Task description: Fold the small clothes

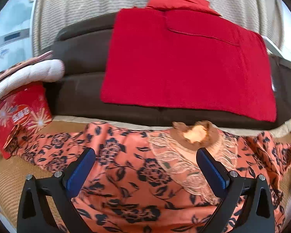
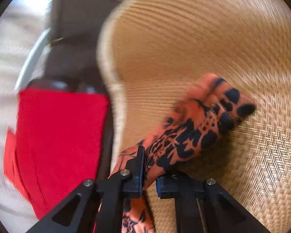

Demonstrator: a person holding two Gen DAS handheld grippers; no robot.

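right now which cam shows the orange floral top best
Left wrist: the orange floral top lies spread out, lace neckline visible, under the open left gripper. Right wrist shows only a blurred bunch pinched by the right gripper.

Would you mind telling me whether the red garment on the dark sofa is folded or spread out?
Folded. The red garment lies as a neat flat rectangle on the sofa, one flap doubled over its top.

I am looking over a thin, matt orange floral-print cloth garment (image 1: 130,167) with a sheer lace panel (image 1: 176,163), lying on a coarse tan woven mat (image 2: 213,44); matt black plastic fingers (image 1: 79,170) are showing blue ribbed pads.
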